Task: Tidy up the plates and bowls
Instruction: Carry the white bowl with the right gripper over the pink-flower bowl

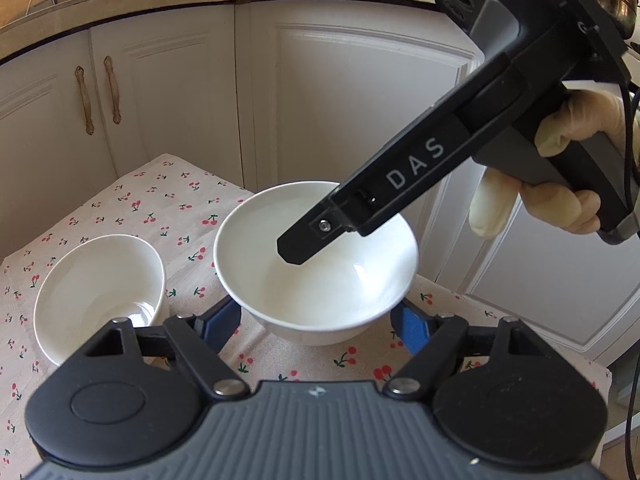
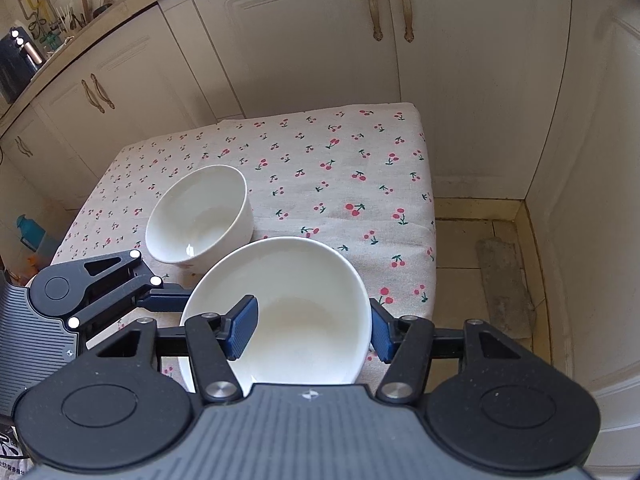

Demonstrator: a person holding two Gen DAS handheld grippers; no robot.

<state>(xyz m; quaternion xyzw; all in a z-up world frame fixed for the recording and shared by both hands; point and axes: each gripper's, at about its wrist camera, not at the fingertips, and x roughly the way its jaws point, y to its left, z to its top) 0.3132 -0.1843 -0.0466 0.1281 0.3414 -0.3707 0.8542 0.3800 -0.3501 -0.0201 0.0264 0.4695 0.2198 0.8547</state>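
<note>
White bowls [image 2: 276, 312] on a beige tablecloth [image 2: 320, 168] printed with red cherries.

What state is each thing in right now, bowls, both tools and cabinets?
Wide bowl: upright, empty, on the tablecloth.
Deep bowl: upright, empty, standing apart from the wide bowl.
Right tool: open, one finger inside the wide bowl, the other outside its rim.
Left tool: open, fingers either side of the wide bowl's base.
Cabinet doors: shut.
</note>
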